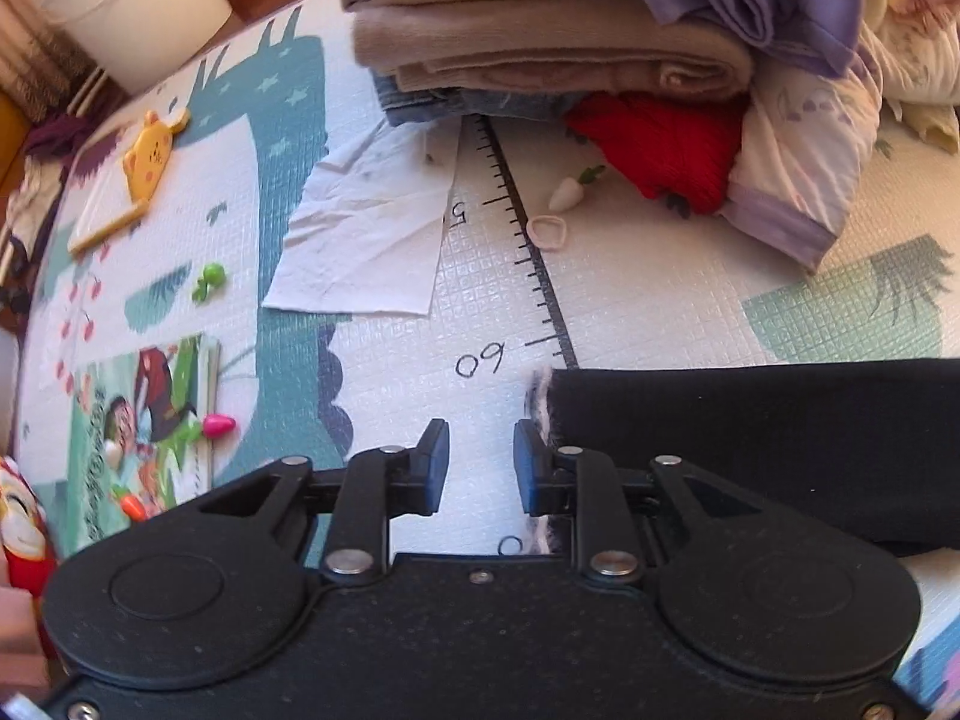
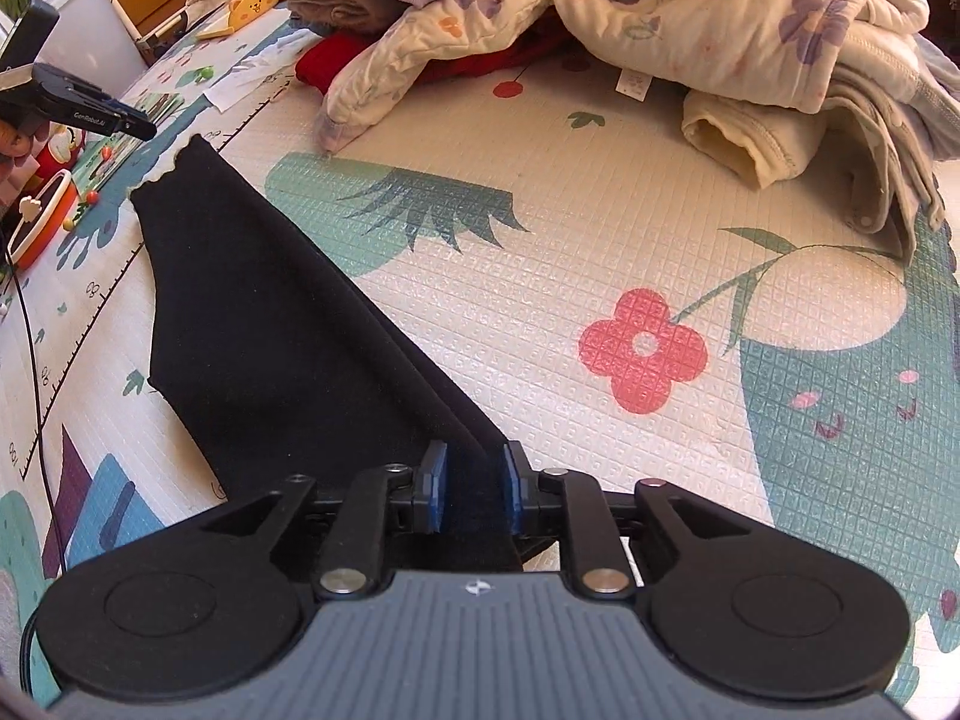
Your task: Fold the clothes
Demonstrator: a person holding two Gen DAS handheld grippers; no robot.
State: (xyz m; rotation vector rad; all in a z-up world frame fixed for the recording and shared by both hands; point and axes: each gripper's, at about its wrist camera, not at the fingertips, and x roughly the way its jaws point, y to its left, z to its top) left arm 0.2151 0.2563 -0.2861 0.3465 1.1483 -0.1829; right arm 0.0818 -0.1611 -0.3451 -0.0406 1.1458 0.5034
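A black garment (image 2: 270,324) lies folded lengthwise on the play mat. Its frayed end shows in the left wrist view (image 1: 750,444). My left gripper (image 1: 480,462) is open and empty, its right finger touching the garment's left end. It also shows from the right wrist view (image 2: 78,108), above the garment's far end. My right gripper (image 2: 468,486) is open, its two blue pads on either side of the garment's near edge, with cloth between them.
A stack of folded clothes (image 1: 540,42) and a red garment (image 1: 666,144) lie at the back. A loose pile of pale clothes (image 2: 720,30) lies beyond the right gripper. A white paper (image 1: 366,240), a book (image 1: 144,438), small toys and a white bucket (image 1: 132,6) are at left.
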